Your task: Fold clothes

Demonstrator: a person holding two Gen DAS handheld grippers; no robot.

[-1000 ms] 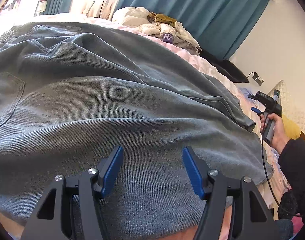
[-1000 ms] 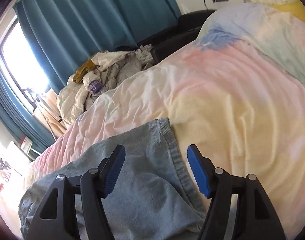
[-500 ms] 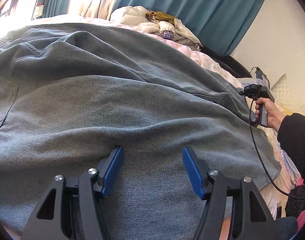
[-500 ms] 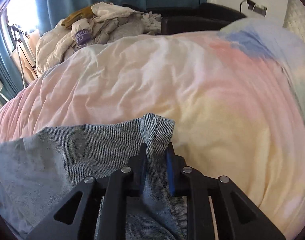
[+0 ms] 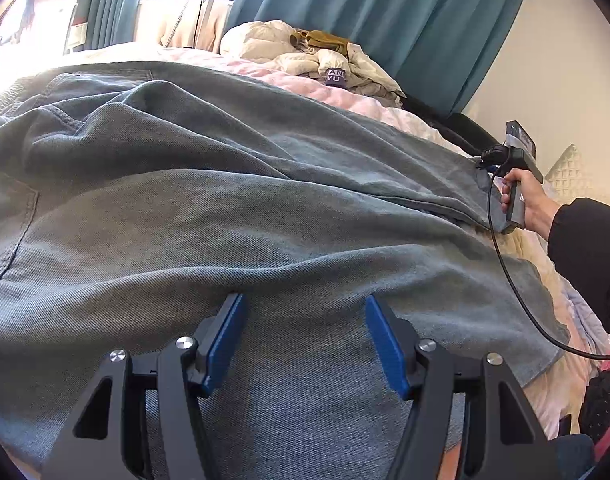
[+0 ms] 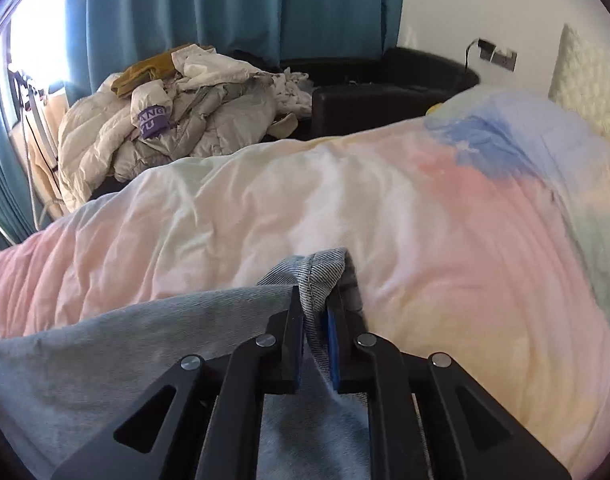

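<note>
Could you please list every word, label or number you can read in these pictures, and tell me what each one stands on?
"ANG" over "YU": white letters on a purple patch on the cream padded jacket in the clothes pile; the first letters are cut off by a fold.
"AN" over "YU": the same purple patch in the left wrist view, partly hidden.
No other text is readable.

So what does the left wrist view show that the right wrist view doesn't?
Only the left wrist view: the denim garment spread wide across the bed, the open left hand-held gripper over it, and the person's hand holding the right hand-held gripper at the garment's far end.

Only the right wrist view: the right hand-held gripper shut on the garment's hem, its jaws having just eased slightly, and the black sofa.

Both: the garment, pastel duvet, clothes pile, teal curtains.
</note>
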